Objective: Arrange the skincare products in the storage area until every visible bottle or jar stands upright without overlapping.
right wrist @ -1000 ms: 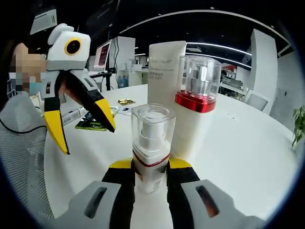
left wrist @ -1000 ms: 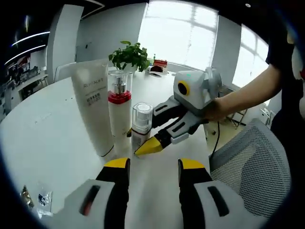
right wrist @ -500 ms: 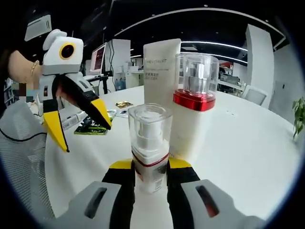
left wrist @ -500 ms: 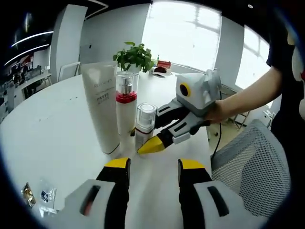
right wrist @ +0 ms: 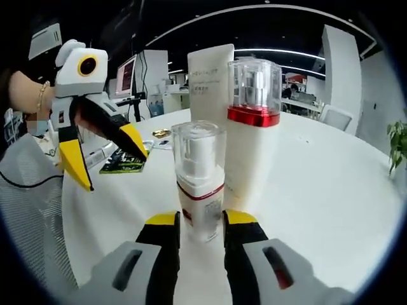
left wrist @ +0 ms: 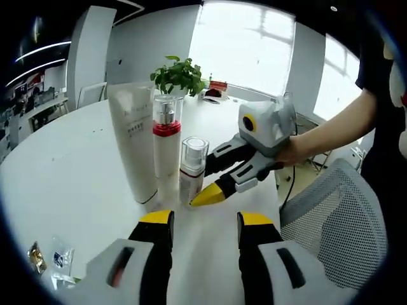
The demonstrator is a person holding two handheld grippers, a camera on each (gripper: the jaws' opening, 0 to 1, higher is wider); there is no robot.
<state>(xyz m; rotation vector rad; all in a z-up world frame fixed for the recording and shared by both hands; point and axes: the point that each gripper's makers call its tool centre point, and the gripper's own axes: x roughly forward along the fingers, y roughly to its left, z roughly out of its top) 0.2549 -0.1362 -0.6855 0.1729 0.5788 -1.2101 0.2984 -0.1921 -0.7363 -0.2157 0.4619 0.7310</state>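
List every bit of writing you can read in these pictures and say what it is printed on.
White tube: lines of grey print near the top, too blurred to read in either view.
Tall bottle with the red band: no writing visible.
Small bottle with the clear cap: no writing visible.
Packets on the table: print too small to read.
Nothing can be quoted with certainty.

The table (left wrist: 70, 171) is smooth, white and faintly glossy, with soft reflections under the bottles. The tall tube (left wrist: 134, 143) at centre left looks like matt off-white plastic. The pump bottle (left wrist: 165, 143) has a clear hard plastic cap, a glossy red collar and a milky body. The small bottle (right wrist: 200, 181) has a similar clear cap. At lower right, the chair (left wrist: 340, 219) back is grey woven mesh.
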